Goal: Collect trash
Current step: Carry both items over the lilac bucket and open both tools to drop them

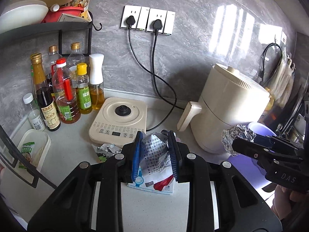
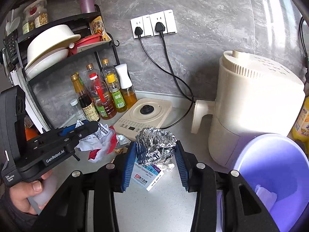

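My left gripper [image 1: 155, 154] is shut on a crumpled printed paper leaflet [image 1: 156, 152], held just above the counter; it also shows in the right wrist view [image 2: 100, 139] at the left. My right gripper [image 2: 156, 154] is shut on a crumpled ball of aluminium foil [image 2: 155, 147], also visible in the left wrist view [image 1: 237, 137] at the right. A small blue-and-white medicine box [image 2: 147, 176] lies on the counter under the foil. A purple bin [image 2: 274, 174] with a white scrap inside stands at the right. A small foil wrapper [image 1: 105, 149] lies by the kettle base.
A cream kettle base [image 1: 119, 119] sits at the back, a cream air fryer [image 2: 251, 112] to the right. Several oil and sauce bottles [image 1: 63, 92] stand at the left under a black shelf rack [image 2: 58, 44] with bowls. Two black cords [image 1: 154, 73] run from wall sockets.
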`<state>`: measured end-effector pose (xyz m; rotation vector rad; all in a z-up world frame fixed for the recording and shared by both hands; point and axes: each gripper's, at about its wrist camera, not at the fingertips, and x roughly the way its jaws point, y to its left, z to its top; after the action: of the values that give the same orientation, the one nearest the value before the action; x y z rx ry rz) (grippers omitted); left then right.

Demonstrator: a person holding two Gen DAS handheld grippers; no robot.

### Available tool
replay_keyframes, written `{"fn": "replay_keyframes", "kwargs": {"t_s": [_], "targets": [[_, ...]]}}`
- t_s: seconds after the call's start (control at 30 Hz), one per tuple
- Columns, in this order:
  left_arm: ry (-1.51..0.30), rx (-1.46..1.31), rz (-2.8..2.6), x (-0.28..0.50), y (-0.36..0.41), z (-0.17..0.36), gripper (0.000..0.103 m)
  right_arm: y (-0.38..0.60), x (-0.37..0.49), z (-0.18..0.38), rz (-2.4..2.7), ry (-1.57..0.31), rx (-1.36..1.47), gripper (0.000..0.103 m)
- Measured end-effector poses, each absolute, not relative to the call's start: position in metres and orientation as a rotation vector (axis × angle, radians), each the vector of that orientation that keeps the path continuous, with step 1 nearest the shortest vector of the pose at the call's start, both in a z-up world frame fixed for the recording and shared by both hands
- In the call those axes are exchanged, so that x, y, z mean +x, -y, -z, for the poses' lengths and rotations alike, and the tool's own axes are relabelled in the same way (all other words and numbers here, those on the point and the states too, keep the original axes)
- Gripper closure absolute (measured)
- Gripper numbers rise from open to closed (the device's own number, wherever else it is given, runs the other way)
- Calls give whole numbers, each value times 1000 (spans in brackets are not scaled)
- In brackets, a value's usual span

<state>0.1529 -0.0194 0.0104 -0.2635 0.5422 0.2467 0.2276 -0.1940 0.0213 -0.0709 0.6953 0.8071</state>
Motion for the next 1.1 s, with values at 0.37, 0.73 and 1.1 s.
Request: {"fn": "replay_keyframes", "kwargs": {"t_s": [0.37,0.73,1.1], "targets": [[-528,-207,-103,190,94,-25,76,279,236,-36,-653,-641,-12,51],[-498,-158,51,218,168,-45,76,386,239,-39,-396,-602,92,8],[-504,-122,147,245,223,-51,76,459,231,-39,-261,-594,133,8]]}}
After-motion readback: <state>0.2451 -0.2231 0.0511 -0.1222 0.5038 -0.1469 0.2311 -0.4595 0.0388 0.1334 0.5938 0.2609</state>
